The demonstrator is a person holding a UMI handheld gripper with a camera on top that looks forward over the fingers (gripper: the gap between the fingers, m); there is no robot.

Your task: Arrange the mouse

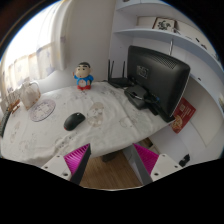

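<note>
Mouse (74, 121) is lying on the white table (110, 125), well ahead of the gripper (113, 160); the monitor (158, 75) is sitting far right, leaving mid-table free. Fingers are hanging released, holding nothing, presumably approaching for pickup.

White bench (100, 125), black monitor (158, 70) at its far end, cartoon figurine (84, 75) near the window, router (119, 77) beside it, wall shelves (160, 35) above
</note>
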